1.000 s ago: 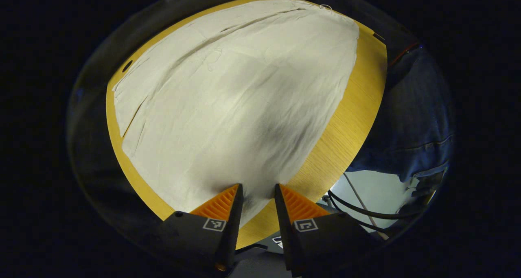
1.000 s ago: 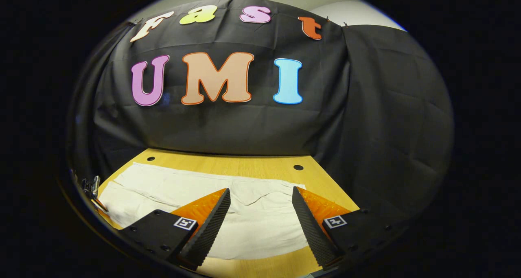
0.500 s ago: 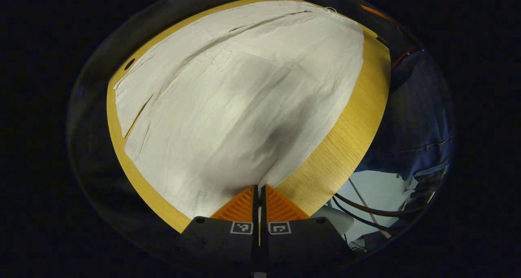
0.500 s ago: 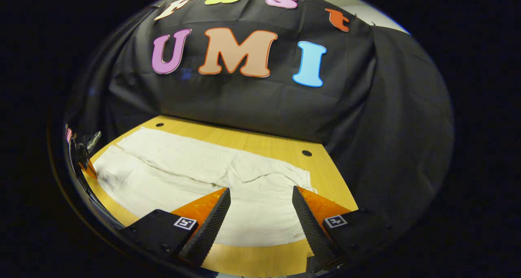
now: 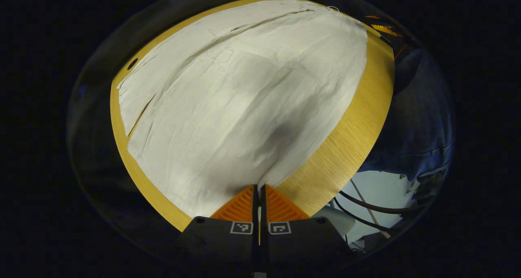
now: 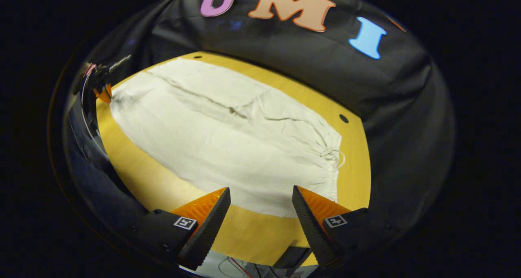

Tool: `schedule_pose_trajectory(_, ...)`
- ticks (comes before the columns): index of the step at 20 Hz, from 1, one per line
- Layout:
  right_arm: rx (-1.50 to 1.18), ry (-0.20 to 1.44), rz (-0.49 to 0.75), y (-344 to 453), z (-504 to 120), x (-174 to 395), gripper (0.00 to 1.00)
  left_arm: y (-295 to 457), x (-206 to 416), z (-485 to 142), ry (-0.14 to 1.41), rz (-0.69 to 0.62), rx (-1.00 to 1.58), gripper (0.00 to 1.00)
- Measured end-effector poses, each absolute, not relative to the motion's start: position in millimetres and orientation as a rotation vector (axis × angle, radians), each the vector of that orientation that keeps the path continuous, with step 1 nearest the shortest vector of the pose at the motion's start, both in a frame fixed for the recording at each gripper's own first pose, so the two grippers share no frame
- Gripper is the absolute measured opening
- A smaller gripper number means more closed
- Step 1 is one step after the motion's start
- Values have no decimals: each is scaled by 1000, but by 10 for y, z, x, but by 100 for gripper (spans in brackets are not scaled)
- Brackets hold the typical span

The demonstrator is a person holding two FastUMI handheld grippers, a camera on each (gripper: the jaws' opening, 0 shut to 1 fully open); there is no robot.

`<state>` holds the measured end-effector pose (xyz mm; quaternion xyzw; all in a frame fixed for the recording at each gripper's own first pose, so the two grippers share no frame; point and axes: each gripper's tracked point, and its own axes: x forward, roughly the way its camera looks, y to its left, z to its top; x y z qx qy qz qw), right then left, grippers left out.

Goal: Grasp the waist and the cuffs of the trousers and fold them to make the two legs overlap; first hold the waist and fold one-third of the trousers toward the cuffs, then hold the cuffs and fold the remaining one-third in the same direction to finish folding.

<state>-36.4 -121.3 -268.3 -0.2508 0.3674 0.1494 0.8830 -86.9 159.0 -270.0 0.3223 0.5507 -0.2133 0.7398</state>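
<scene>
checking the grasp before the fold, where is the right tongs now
In the right gripper view the right tongs hang open over the table's near edge, by the trousers' near hem, toward the drawstring waist end.

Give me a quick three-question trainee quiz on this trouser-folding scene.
1. True or false: the left claw is shut on the cream cloth trousers.
2. The right claw is: A) open above the near hem, B) shut on the drawstring, C) gripping the table.
3. Fill in: the trousers lie on a ___ wooden table.

Key: 1 true; 2 A; 3 yellow.
</scene>
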Motion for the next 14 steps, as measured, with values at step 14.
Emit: schedule_pose_trajectory(14,-626,1053,654,-1117,-3387,-370,87,1583,-869,-2720,1252,-419,728,0)
